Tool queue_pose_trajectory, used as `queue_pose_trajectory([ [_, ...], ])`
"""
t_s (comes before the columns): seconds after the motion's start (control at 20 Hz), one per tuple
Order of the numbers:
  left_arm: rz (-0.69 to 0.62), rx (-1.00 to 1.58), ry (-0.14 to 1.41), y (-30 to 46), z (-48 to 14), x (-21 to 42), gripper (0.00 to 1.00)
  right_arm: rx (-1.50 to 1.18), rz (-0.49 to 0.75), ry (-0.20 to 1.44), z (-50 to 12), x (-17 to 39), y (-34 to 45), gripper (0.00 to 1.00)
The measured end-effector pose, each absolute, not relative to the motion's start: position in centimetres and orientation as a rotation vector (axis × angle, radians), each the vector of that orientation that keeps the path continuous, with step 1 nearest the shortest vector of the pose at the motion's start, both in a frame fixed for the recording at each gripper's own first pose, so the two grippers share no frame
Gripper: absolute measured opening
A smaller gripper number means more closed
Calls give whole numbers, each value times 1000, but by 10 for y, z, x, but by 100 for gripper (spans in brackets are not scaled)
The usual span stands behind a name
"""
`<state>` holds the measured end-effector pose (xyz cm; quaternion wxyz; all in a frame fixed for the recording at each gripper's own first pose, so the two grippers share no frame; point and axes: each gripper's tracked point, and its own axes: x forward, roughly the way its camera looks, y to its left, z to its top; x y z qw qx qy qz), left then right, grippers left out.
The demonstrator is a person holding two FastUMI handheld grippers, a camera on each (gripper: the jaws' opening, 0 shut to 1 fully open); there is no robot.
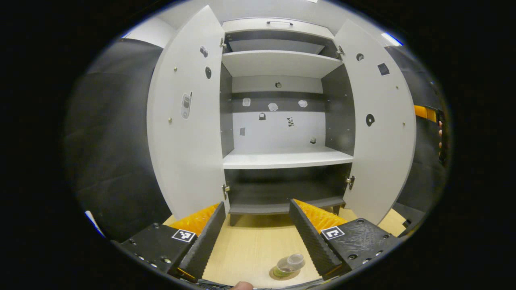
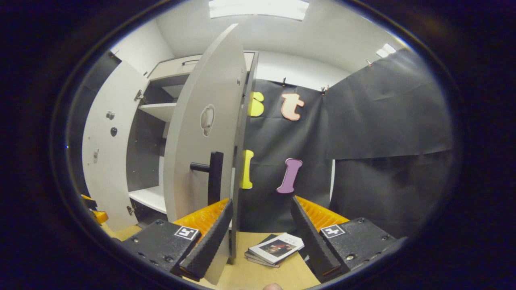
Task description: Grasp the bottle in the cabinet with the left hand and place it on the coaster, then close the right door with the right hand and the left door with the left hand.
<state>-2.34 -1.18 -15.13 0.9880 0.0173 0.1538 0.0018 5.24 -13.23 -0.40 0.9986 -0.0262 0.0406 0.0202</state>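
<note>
1. Standing on a pale wooden table (image 1: 250, 249) in a booth hung with black cloth: a grey cabinet (image 1: 282, 64) with both doors swung wide and its shelves bare.
2. Left gripper (image 1: 256, 233) hanging spread apart and holding nothing, facing straight into the cabinet between the left door (image 1: 185, 153) and the right door (image 1: 383, 141).
3. Sitting on the table low between the left jaws, nearer the right-hand finger: the bottle (image 1: 289, 264), resting on what looks like the coaster (image 1: 284, 274), so placement probably done.
4. Looking like a small clear plastic bottle with a pale rim and something greenish at the bottom; too small to tell more.
5. Right gripper (image 2: 261, 235) also spread and empty, with the edge of the right door (image 2: 205, 133) running just inside its left-hand finger and the dark handle (image 2: 213, 173) just above that finger.
6. Closing the right door well, probably: pushing flat on the outer face near the free edge, swinging steadily, avoiding the books (image 2: 276, 249) lying between the jaws.
</note>
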Motion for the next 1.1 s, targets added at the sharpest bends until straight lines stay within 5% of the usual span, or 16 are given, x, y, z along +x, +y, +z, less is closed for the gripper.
queue_pose_trajectory([
  [1.1, 231, -26, 221, 103, -121, -52, 96, 68, 345, 126, -15, 84, -1, 95],
])
